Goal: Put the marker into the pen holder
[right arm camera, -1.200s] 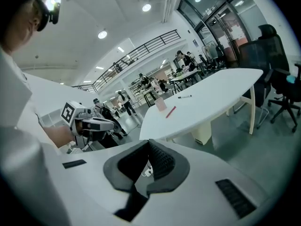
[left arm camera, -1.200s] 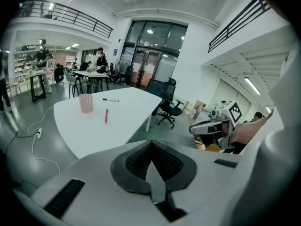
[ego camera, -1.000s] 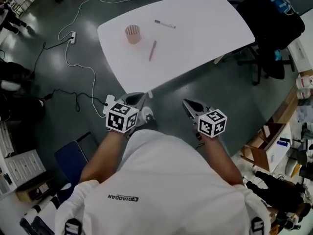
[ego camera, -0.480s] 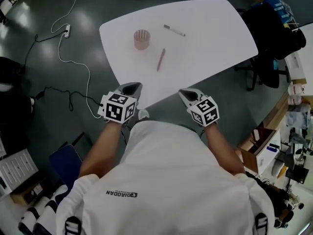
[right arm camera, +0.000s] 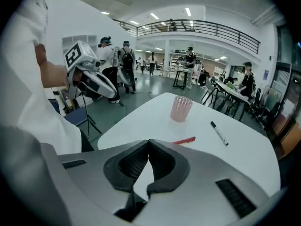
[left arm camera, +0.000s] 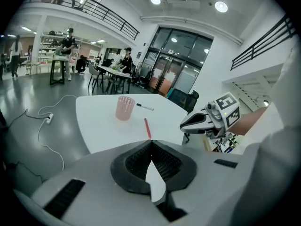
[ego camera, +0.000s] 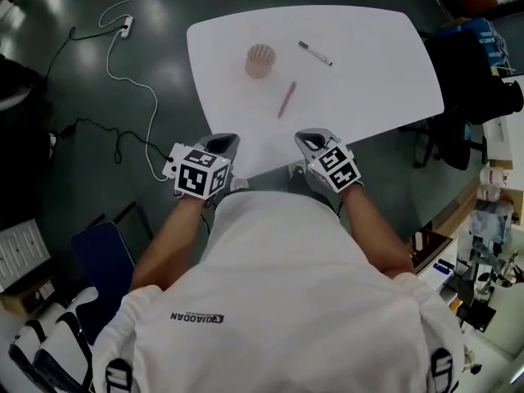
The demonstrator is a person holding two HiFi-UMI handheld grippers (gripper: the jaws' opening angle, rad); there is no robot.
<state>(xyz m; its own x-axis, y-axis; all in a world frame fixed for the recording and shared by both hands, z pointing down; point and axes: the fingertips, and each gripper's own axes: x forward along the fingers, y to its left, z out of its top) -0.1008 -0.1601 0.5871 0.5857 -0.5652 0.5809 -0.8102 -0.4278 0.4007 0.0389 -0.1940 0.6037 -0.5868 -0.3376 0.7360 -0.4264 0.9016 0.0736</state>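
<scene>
A pink mesh pen holder [ego camera: 260, 60] stands upright on the white table [ego camera: 368, 72]. To its right lies a white marker with a black cap [ego camera: 314, 53], and a red pen [ego camera: 286, 99] lies nearer to me. Both grippers hover at the table's near edge, well short of all three. My left gripper [ego camera: 221, 142] is shut and empty; my right gripper [ego camera: 309, 141] is shut and empty too. In the left gripper view the holder [left arm camera: 124, 108], marker [left arm camera: 145, 107] and red pen [left arm camera: 147, 128] lie beyond the shut jaws. In the right gripper view the holder [right arm camera: 181, 108], marker [right arm camera: 219, 133] and red pen [right arm camera: 184, 140] lie ahead.
A white cable with a power strip [ego camera: 124, 28] runs over the dark floor left of the table. A black office chair [ego camera: 475, 80] stands at the table's right end. A blue seat [ego camera: 106, 256] sits at my left. Several people stand far off in the hall.
I have come closer to the table: both grippers moved forward from over the floor to the table's near edge. Both stayed shut, and nothing on the table moved.
</scene>
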